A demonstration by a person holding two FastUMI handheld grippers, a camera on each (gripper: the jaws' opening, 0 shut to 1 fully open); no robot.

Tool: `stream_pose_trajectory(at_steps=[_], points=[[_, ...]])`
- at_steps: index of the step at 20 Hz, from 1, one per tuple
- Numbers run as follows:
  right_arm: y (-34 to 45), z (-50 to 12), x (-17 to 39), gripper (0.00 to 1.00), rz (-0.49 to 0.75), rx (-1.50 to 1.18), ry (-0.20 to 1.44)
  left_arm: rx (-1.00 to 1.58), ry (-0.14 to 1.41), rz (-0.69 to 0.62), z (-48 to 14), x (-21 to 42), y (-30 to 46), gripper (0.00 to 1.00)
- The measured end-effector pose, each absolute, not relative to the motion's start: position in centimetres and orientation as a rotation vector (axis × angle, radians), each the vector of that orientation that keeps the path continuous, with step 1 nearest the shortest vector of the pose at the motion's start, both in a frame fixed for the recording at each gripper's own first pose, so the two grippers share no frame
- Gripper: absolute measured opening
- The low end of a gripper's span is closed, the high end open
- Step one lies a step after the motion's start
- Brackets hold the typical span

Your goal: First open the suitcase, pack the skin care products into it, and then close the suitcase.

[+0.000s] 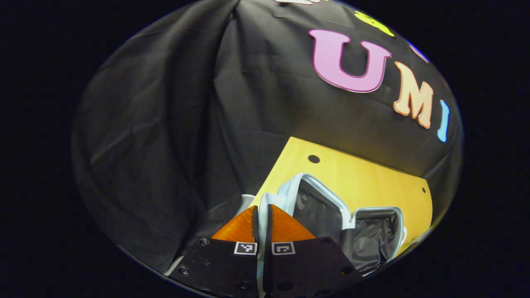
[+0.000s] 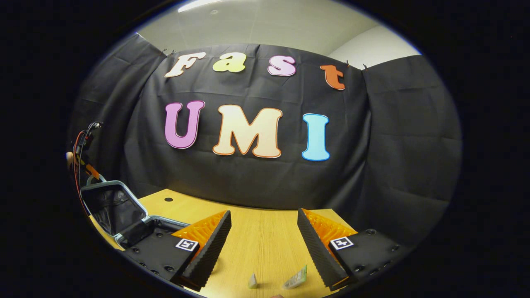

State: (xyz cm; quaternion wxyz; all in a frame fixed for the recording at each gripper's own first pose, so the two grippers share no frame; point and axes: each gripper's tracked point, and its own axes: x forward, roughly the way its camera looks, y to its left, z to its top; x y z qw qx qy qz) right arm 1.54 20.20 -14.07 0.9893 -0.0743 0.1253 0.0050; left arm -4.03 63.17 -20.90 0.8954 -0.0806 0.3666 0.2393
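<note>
The suitcase (image 1: 331,207) lies open on the wooden table (image 1: 364,178). The left gripper (image 1: 261,215) has its fingers pressed together on the lid's pale rim. The right gripper (image 2: 263,244) hangs spread apart above two small skin care packets (image 2: 296,278) nearby.

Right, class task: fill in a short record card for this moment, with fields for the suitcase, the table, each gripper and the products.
suitcase: open, lid raised, dark lining showing
table: pale wood, suitcase at its left end in the right gripper view
left gripper: fingers together, at the suitcase's pale rim; grip on it unclear
right gripper: open, holding nothing, above the table
skin care products: two small items on the table, not yet packed
</note>
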Motion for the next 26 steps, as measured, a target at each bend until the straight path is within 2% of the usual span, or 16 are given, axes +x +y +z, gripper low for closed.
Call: stream_pose_trajectory(at_steps=[3, 6, 7, 8, 9, 11, 12, 14, 20, 26], points=[[20.6, -14.3, 1.8, 1.0, 0.018, -0.142, 0.26, -0.141, 0.765, 0.559, -23.0, -5.6, 64.5, 0.0], [21.0, -14.2, 1.7, 0.99, 0.037, -0.138, 0.264, -0.133, 0.688, 0.635, -23.1, -6.0, 65.2, 0.16], [21.0, -14.0, 1.9, 0.99, 0.043, -0.137, 0.258, -0.162, 0.638, 0.626, -22.0, -5.1, 64.6, 0.15], [20.8, -13.7, 1.9, 0.99, 0.046, -0.135, 0.251, -0.162, 0.578, 0.633, -20.6, -4.7, 64.3, 0.3], [20.8, -13.3, 2.0, 0.99, 0.051, -0.128, 0.242, -0.148, 0.515, 0.637, -18.8, -4.6, 63.8, 0.39], [20.5, -12.5, 2.3, 1.0, 0.06, -0.105, 0.221, -0.113, 0.408, 0.643, -15.6, -3.8, 62.0, 0.66], [20.2, -12.3, 2.3, 1.0, 0.064, -0.095, 0.212, -0.095, 0.365, 0.649, -14.4, -3.3, 61.1, 0.86], [19.7, -11.4, 2.4, 1.0, 0.076, -0.078, 0.182, -0.07, 0.301, 0.64, -12.1, -2.8, 58.4, 0.95], [16.5, -9.6, 3.2, 0.98, 0.092, -0.066, 0.125, -0.024, 0.165, 0.622, -7.0, -3.4, 51.2, 0.95], [12.8, -8.9, 4.2, 0.99, 0.083, -0.034, 0.108, -0.013, 0.117, 0.518, -4.8, -0.6, 41.6, 0.94]])
